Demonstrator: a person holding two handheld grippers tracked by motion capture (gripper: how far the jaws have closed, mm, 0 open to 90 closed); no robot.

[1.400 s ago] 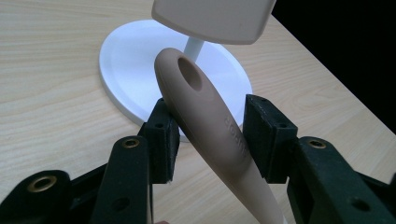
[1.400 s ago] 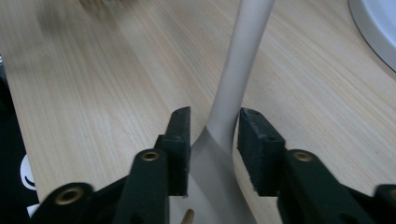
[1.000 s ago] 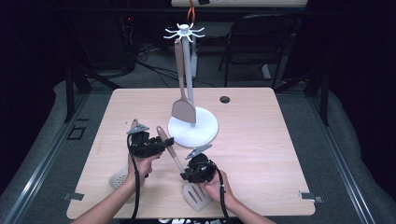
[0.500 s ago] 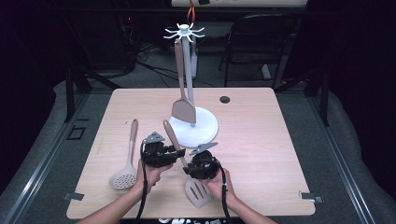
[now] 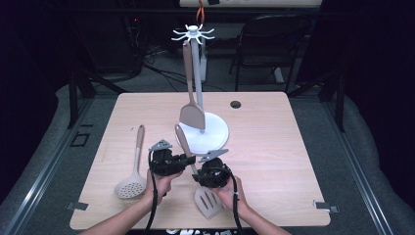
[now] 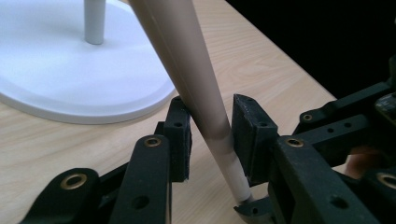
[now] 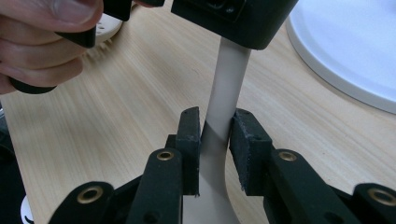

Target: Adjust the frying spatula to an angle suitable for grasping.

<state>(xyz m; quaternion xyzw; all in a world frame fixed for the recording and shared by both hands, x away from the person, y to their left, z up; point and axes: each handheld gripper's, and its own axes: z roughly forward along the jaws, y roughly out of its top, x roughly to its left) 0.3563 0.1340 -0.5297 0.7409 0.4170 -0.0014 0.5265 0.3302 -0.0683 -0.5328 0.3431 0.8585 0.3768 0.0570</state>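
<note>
A beige slotted spatula (image 5: 208, 201) lies near the table's front edge, its handle (image 6: 187, 60) rising toward the white rack base (image 5: 215, 134). My right gripper (image 5: 200, 175) is shut on the spatula's neck (image 7: 229, 79), both pads pressed against it. Higher up the same handle is my left gripper (image 5: 188, 159), open, with a jaw on each side. A gap shows at its left pad (image 6: 180, 140), while the other pad looks to touch the handle.
A beige skimmer spoon (image 5: 129, 186) lies flat to the left of my left hand. A solid spatula (image 5: 192, 115) hangs from the rack's hooks (image 5: 193, 33). A dark grommet hole (image 5: 236, 104) sits at the back of the table (image 5: 293, 161).
My left gripper has moved right, away from the skimmer spoon, and now straddles the slotted spatula's handle. The right gripper has kept its hold and barely shifted.
</note>
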